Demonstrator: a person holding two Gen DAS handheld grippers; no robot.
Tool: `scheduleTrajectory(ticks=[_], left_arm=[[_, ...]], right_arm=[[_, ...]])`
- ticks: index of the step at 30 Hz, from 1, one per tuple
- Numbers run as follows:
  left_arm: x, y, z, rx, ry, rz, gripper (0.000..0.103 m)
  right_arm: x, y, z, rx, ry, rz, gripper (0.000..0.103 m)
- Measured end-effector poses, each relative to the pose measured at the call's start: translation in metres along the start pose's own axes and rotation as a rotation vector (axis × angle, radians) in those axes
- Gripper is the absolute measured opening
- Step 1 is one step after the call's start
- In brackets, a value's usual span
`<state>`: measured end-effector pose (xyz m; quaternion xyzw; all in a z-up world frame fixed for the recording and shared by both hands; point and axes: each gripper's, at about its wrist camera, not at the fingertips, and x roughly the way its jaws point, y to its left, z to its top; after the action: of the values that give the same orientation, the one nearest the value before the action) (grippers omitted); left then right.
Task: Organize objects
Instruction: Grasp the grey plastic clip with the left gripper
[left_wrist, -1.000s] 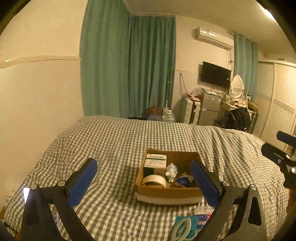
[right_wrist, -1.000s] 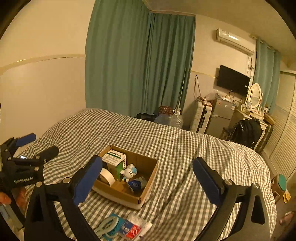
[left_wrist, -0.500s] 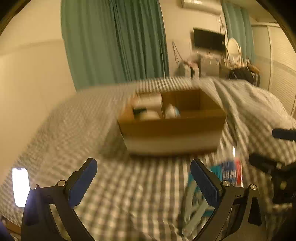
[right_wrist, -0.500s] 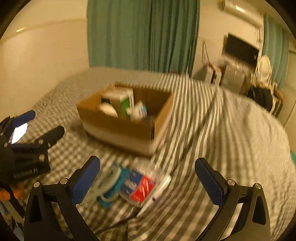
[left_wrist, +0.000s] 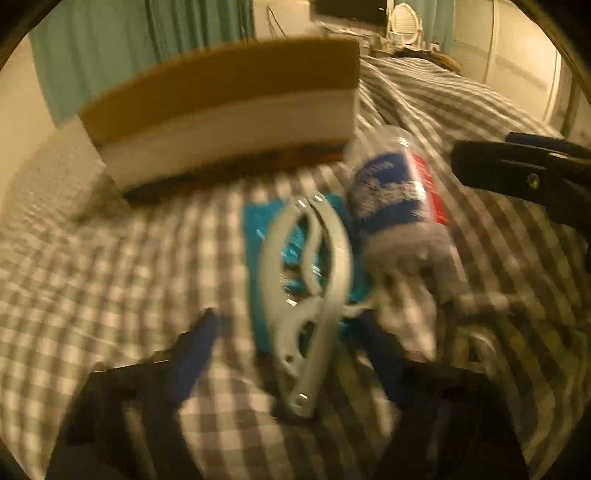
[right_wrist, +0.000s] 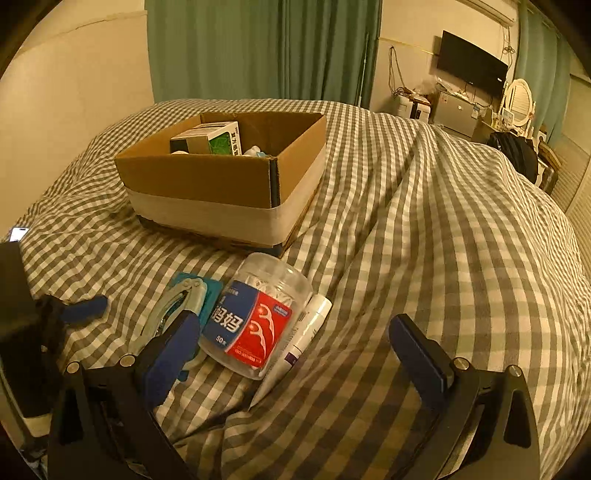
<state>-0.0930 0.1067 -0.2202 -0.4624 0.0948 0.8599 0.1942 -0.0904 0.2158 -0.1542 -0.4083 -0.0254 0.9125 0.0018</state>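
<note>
Left claw (left_wrist: 288, 354) released, fingers spread either side of grey metal pliers (left_wrist: 310, 295) lying on a teal card (left_wrist: 258, 236); view blurred. Right claw (right_wrist: 291, 354) released too, low over the checked bed (right_wrist: 443, 229). Floss-pick jar (right_wrist: 255, 321) on its side beside the pliers, white tube (right_wrist: 303, 336) touching it. Cardboard box (right_wrist: 221, 181) just behind, green-and-white carton (right_wrist: 218, 138) inside.

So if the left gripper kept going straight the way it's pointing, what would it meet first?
Most likely the grey clip lying on its teal card, centred between the open left gripper fingers; the frame is blurred, so depth is uncertain.
</note>
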Motion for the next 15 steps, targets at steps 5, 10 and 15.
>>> scheduleTrajectory(ticks=[5,10,15], left_arm=[[-0.017,0.004,0.001,-0.029,-0.024,-0.036,0.032],[-0.042,0.016,0.005,-0.074,-0.077,-0.017,0.029],[-0.068,0.035,0.014,-0.115,-0.152,0.013,0.029]], right_arm=[[0.001,-0.001,0.0,0.006,0.004,0.003,0.103],[0.001,-0.001,-0.001,0.006,0.005,0.008,0.103],[0.002,0.001,-0.001,-0.006,0.007,0.004,0.103]])
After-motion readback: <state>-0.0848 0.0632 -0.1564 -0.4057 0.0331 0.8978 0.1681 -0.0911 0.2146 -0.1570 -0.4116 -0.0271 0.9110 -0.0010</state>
